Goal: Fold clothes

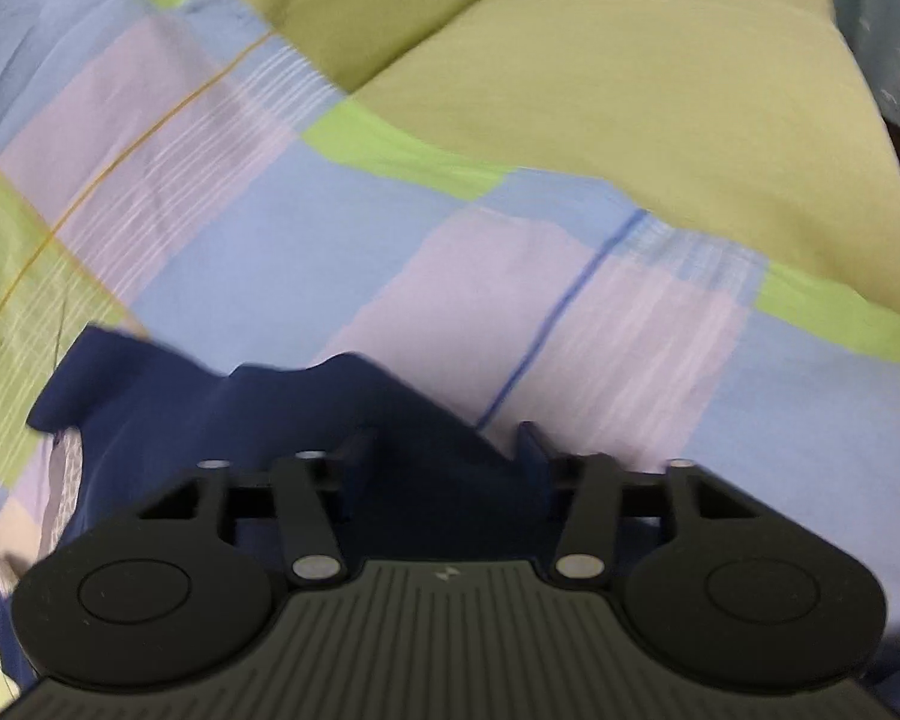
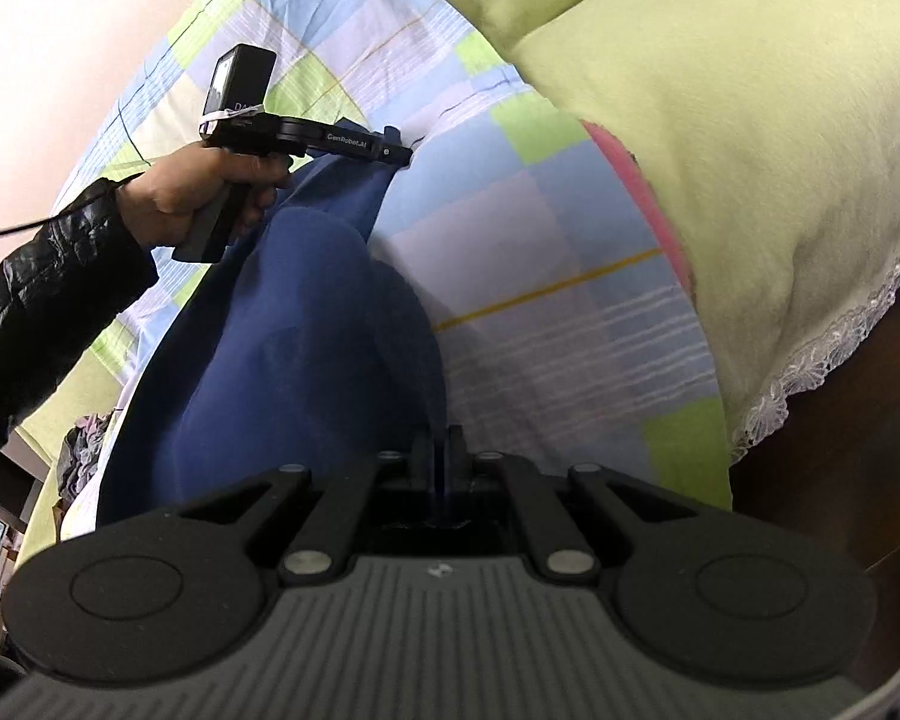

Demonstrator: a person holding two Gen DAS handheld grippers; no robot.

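Presently listed, 1 navy blue garment (image 2: 282, 324), lying rumpled on the bed over a checked bedsheet (image 2: 570, 324), beside a lime-green quilt (image 2: 720, 120).

Left tongs (image 1: 444, 450): fingers spread apart, released; navy cloth lies between and beneath them, not pinched. In the right wrist view they sit at the garment's far edge.

Right tongs (image 2: 441, 450): clenched, a thin fold of navy cloth caught between the fingers at the near edge.

Step in hand, judged: taking 2 edge grips before a fold. Advice: close the left tongs on a single layer near the hem, level with the right grip, then lift both evenly so the cloth hangs flat and the fold line falls straight.
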